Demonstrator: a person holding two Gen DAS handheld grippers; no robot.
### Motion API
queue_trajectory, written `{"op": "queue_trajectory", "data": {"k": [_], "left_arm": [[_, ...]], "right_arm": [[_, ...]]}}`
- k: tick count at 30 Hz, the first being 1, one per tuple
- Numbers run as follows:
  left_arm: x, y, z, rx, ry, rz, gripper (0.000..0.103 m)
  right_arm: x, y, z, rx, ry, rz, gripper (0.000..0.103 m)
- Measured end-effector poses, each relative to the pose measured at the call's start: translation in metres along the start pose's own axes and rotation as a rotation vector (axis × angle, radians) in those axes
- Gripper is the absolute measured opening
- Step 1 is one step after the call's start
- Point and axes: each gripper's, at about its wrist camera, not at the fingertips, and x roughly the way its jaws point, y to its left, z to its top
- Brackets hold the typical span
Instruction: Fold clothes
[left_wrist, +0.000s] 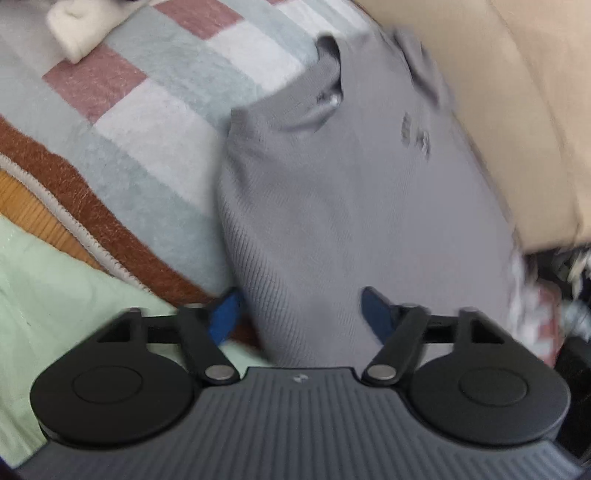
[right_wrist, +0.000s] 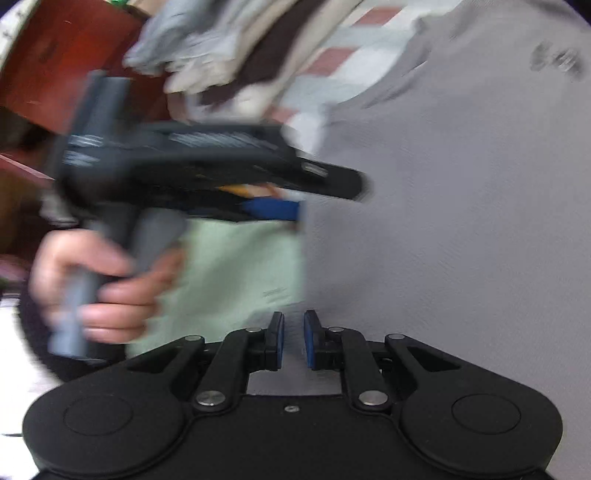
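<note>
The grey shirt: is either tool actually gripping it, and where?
Neither. The left tool is open over the grey shirt; the right tool is nearly closed on nothing.

Our left wrist cam looks down along its fingers, close over the grey shirt on the checked blanket. Our right wrist cam faces left across the same shirt, catching the left gripper mid-frame. Both share shirt, blanket and green cloth.

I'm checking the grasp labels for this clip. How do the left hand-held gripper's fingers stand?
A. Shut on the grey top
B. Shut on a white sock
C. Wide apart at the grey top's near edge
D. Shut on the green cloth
C: in the left wrist view the left hand-held gripper has its blue pads spread wide, with the grey top between them and nothing pinched.
</note>
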Motion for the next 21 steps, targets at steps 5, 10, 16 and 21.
{"op": "queue_trajectory", "data": {"k": [5,10,16,21], "left_arm": [[-0.01,-0.021,-0.015,0.201,-0.077,0.255,0.005],[-0.034,-0.032,-0.008,0.301,-0.111,0.391,0.007],[-0.074,-0.049,0.039,0.353,-0.175,0.24,0.009],[-0.094,-0.083,0.088,0.453,-0.208,0.226,0.021]], "right_arm": [[-0.005,0.003,-0.006,-0.009,-0.015,-0.026,0.018],[-0.065,0.002,0.001,-0.041,-0.144,-0.102,0.037],[-0.148,-0.012,0.019,-0.081,-0.329,-0.335,0.04],[-0.209,-0.025,0.053,-0.033,-0.382,-0.465,0.045]]}}
